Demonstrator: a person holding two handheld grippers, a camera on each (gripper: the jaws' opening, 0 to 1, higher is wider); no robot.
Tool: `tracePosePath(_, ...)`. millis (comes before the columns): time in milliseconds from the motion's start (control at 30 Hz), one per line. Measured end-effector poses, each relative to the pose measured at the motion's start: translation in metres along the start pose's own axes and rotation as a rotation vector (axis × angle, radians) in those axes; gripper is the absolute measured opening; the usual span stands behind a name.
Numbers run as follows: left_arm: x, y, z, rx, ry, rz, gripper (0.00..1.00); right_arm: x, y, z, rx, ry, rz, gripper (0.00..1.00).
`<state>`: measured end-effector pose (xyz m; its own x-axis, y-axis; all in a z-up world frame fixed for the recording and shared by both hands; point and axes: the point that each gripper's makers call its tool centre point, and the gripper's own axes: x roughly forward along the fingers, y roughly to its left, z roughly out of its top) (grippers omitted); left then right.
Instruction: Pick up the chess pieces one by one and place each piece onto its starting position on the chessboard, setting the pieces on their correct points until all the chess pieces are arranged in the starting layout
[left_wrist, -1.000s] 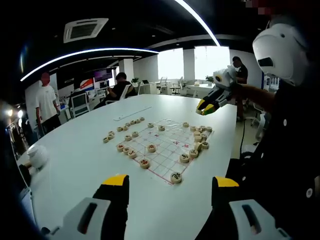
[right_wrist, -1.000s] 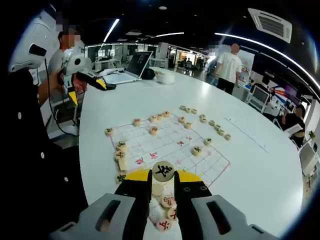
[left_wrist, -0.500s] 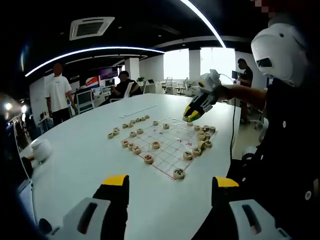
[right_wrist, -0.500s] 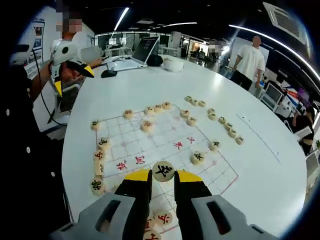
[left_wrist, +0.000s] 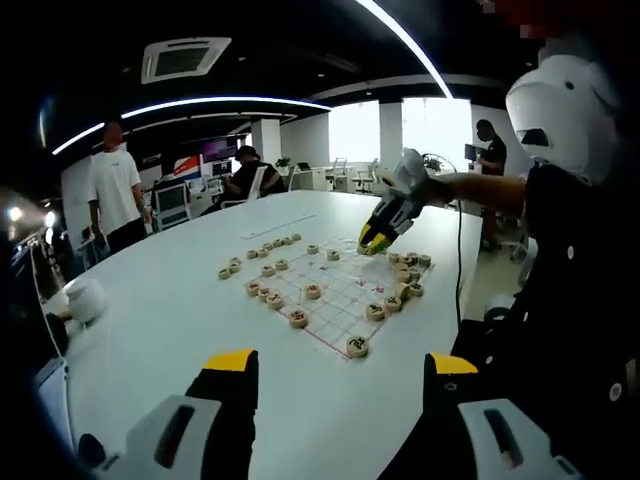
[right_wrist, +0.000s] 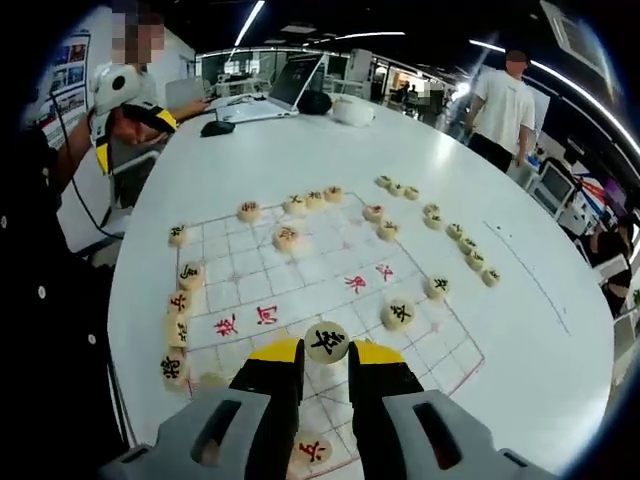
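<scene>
The right gripper (right_wrist: 326, 368) is holding a round chess piece (right_wrist: 326, 341) with a black character between its yellow-tipped jaws, above the near edge of the chessboard (right_wrist: 300, 270). The board is lying flat on a white table (right_wrist: 270, 150). Other pieces are sitting along its edges, with one (right_wrist: 397, 315) just at two o'clock of the held piece, and a loose row (right_wrist: 455, 240) is trailing off the board toward two o'clock. At eleven o'clock the left gripper (right_wrist: 120, 100) is hovering, possibly open. A laptop (right_wrist: 290, 85) and a standing person (right_wrist: 505, 105) are showing beyond the table.
</scene>
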<state>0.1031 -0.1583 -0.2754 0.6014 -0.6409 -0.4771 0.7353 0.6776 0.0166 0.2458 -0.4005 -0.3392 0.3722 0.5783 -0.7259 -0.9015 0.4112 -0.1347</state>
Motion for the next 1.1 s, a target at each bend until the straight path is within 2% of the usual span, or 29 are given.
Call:
tracePosePath(400, -0.003, 0.002, -0.004, -0.012, 0.003, 0.008, 0.67, 0.020, -0.005, -0.010, 0.015, 0.043, 0.025, 0.19)
tracePosePath(933, -0.004, 0.003, -0.005, -0.020, 0.006, 0.017, 0.67, 0.026, -0.008, -0.014, 0.040, 0.052, 0.045, 0.20)
tracePosePath(1100, -0.005, 0.004, -0.006, -0.023, 0.006, 0.020, 0.67, 0.022, -0.008, -0.013, 0.052, 0.035, 0.041, 0.31)
